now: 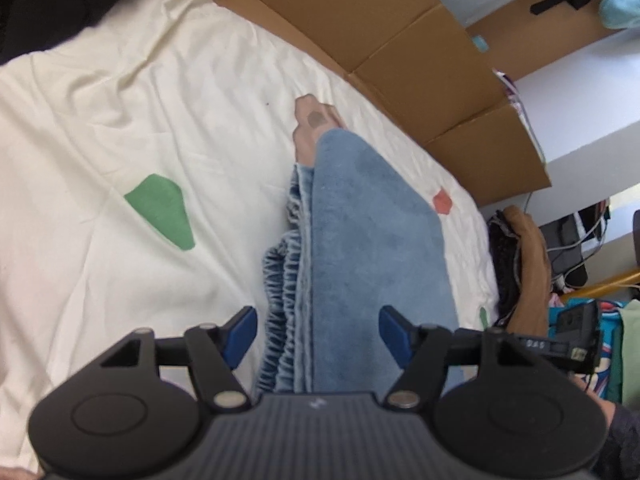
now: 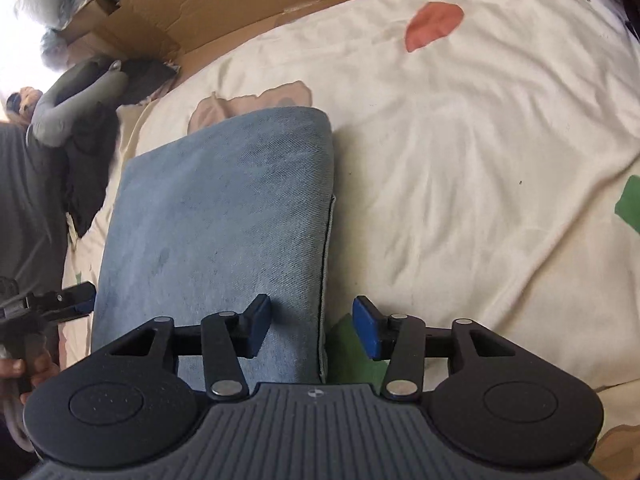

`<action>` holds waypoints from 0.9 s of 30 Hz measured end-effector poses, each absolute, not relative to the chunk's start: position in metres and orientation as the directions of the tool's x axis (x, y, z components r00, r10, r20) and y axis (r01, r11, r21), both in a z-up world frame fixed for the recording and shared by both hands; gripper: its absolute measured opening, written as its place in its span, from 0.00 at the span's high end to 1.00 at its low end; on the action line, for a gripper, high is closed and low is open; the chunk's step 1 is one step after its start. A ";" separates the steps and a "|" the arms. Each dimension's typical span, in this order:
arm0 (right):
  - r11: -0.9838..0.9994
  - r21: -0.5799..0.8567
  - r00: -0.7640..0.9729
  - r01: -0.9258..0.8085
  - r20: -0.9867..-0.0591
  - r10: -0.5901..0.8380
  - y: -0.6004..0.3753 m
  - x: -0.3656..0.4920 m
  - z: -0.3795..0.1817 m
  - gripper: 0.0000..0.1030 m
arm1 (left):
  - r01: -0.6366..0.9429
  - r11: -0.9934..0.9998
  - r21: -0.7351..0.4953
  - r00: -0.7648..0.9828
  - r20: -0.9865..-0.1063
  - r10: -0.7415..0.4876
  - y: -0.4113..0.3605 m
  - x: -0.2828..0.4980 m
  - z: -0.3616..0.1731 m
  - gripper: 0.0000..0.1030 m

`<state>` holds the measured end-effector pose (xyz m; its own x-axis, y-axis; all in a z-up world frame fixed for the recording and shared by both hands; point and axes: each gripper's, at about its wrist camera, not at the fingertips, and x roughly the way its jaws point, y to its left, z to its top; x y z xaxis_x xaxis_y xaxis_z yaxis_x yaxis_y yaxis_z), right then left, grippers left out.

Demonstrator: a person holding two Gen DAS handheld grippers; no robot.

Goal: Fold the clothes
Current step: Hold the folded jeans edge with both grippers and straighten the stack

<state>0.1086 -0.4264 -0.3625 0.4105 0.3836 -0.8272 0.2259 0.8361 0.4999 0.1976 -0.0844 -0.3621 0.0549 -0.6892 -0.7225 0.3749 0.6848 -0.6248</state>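
Already folded, we judge: the jeans (image 1: 360,248) lie as a compact blue slab on the sheet (image 1: 100,128), with the gathered waistband (image 1: 284,300) stacked along one long edge and a clean crease at the far end. Our left gripper (image 1: 318,338) hangs over the near end, jaws apart, the denim between the pads but neither pad pressing it; nothing is held. Our right gripper (image 2: 308,330) also has its jaws apart: the left pad sits over the denim, the right pad is beyond the slab's edge, over a green patch on the sheet; again no grip. A pink garment (image 2: 256,100) shows just past the far end of the jeans, partly under them, still crumpled, so that one looks left to do. Dark clothes (image 2: 88,152) are heaped off to the left of the right jaws, apparently unfolded too. Whether the jeans need one more fold or only moving aside we cannot say. Containers: flattened cardboard (image 1: 400,52) lines the sheet's far side, well ahead of both jaws; what look like boxes (image 2: 88,16) stand beyond it in the right view, blurred, contents not readable. No folded stack is visible anywhere.
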 end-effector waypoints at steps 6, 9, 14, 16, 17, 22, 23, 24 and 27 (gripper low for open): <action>0.827 0.512 0.408 0.233 -0.823 0.395 -0.427 0.112 -0.364 0.42 | 0.347 0.653 -0.673 0.015 -0.692 -0.721 -0.093 0.209 -0.376 0.32; 0.824 0.521 0.413 0.225 -0.817 0.403 -0.427 0.111 -0.366 0.42 | 0.348 0.656 -0.670 -0.005 -0.701 -0.713 -0.102 0.212 -0.382 0.32; 0.797 0.561 0.428 0.225 -0.791 0.436 -0.427 0.115 -0.372 0.42 | 0.319 0.654 -0.686 -0.038 -0.698 -0.715 -0.108 0.217 -0.393 0.28; 0.788 0.575 0.431 0.222 -0.782 0.450 -0.427 0.117 -0.375 0.41 | 0.305 0.653 -0.693 -0.046 -0.696 -0.717 -0.109 0.219 -0.397 0.26; 0.783 0.582 0.432 0.218 -0.777 0.458 -0.426 0.118 -0.376 0.41 | 0.300 0.652 -0.697 -0.047 -0.693 -0.719 -0.110 0.219 -0.398 0.25; 0.769 0.610 0.433 0.194 -0.756 0.491 -0.424 0.125 -0.384 0.35 | 0.286 0.647 -0.707 -0.057 -0.687 -0.725 -0.111 0.222 -0.405 0.21; 0.765 0.616 0.434 0.189 -0.751 0.497 -0.424 0.126 -0.386 0.33 | 0.282 0.646 -0.710 -0.059 -0.685 -0.727 -0.111 0.222 -0.406 0.20; 0.762 0.621 0.434 0.183 -0.746 0.504 -0.423 0.128 -0.388 0.32 | 0.278 0.644 -0.713 -0.060 -0.682 -0.729 -0.111 0.222 -0.407 0.20; 0.749 0.641 0.438 0.168 -0.729 0.526 -0.422 0.131 -0.393 0.31 | 0.272 0.639 -0.719 -0.065 -0.677 -0.733 -0.112 0.223 -0.409 0.20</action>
<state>0.1308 -0.4221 -0.3928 0.4384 0.5255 -0.7291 0.1676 0.7492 0.6408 0.2225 -0.1120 -0.4091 -0.0651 -0.7335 -0.6766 0.2716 0.6394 -0.7193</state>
